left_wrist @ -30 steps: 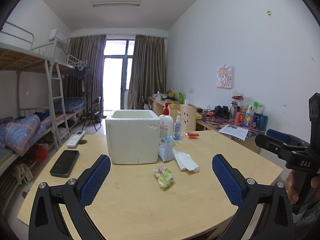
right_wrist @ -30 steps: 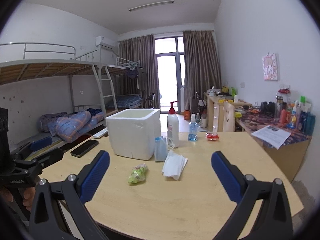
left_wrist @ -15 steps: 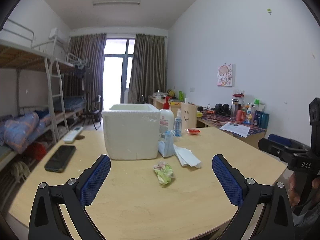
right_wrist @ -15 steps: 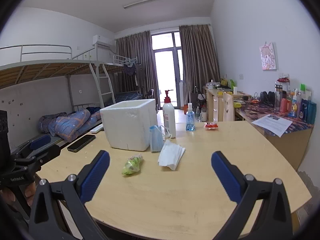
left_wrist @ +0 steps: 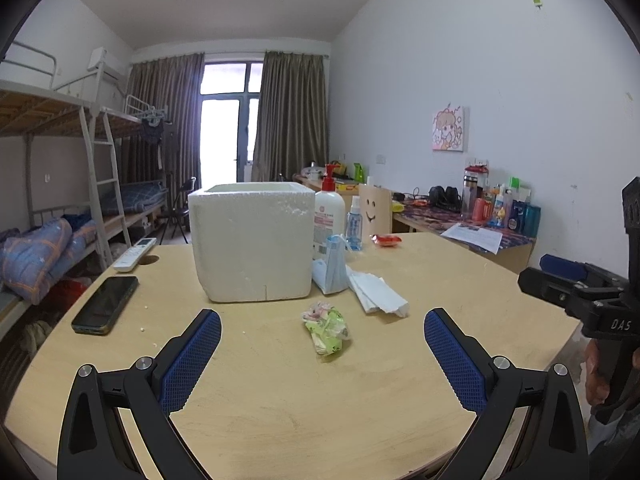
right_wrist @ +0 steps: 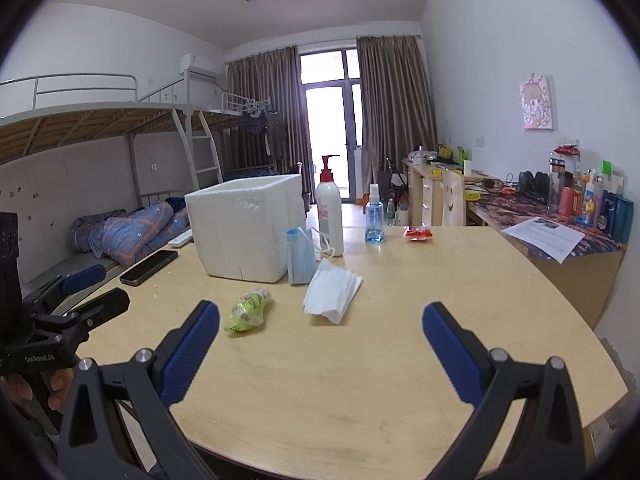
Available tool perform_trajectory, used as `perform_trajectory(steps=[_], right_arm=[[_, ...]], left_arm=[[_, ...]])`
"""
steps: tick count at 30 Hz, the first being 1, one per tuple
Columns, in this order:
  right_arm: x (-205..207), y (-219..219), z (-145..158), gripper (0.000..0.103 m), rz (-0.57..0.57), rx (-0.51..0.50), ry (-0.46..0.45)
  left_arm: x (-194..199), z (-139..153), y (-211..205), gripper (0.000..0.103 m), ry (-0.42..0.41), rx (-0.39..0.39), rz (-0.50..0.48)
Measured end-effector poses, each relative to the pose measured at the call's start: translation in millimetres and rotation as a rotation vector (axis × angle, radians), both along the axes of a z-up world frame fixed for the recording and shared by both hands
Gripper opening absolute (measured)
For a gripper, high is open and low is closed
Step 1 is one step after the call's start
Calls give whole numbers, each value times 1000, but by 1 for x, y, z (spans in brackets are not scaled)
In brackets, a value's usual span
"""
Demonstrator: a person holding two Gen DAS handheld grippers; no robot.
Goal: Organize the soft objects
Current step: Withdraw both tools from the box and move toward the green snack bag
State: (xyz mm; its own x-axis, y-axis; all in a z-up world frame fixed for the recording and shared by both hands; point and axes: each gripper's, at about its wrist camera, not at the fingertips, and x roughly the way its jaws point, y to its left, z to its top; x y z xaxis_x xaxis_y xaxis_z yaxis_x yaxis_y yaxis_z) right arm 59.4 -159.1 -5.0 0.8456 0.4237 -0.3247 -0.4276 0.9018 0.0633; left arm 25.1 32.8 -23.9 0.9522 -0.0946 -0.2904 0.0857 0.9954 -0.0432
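Note:
A white foam box (left_wrist: 252, 240) (right_wrist: 244, 232) stands open-topped on the wooden table. A green crumpled packet (left_wrist: 326, 328) (right_wrist: 248, 310) lies in front of it. A blue face mask (left_wrist: 330, 268) (right_wrist: 301, 256) leans against the box's right side, and a white folded tissue stack (left_wrist: 378, 294) (right_wrist: 332, 290) lies beside it. My left gripper (left_wrist: 322, 354) is open and empty, just short of the green packet. My right gripper (right_wrist: 320, 350) is open and empty, short of the tissues.
A pump bottle (right_wrist: 330, 216), a small blue spray bottle (right_wrist: 374, 220) and a red packet (right_wrist: 418, 233) stand behind the box. A black phone (left_wrist: 106, 304) and a white remote (left_wrist: 134, 249) lie at the table's left. A cluttered desk (right_wrist: 560, 216) runs along the right wall.
Both grippers have dipped lower and edged forward toward the table; the objects appear slightly nearer. Both stay open and nothing on the table has moved.

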Motion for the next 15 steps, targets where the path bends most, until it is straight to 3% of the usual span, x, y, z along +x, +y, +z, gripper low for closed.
perform_trajectory(steps=[15], right_arm=[[25,14,-6,103,21,-7,57]], left_arm=[[35,-6,-5,102,88,-1,-15]])
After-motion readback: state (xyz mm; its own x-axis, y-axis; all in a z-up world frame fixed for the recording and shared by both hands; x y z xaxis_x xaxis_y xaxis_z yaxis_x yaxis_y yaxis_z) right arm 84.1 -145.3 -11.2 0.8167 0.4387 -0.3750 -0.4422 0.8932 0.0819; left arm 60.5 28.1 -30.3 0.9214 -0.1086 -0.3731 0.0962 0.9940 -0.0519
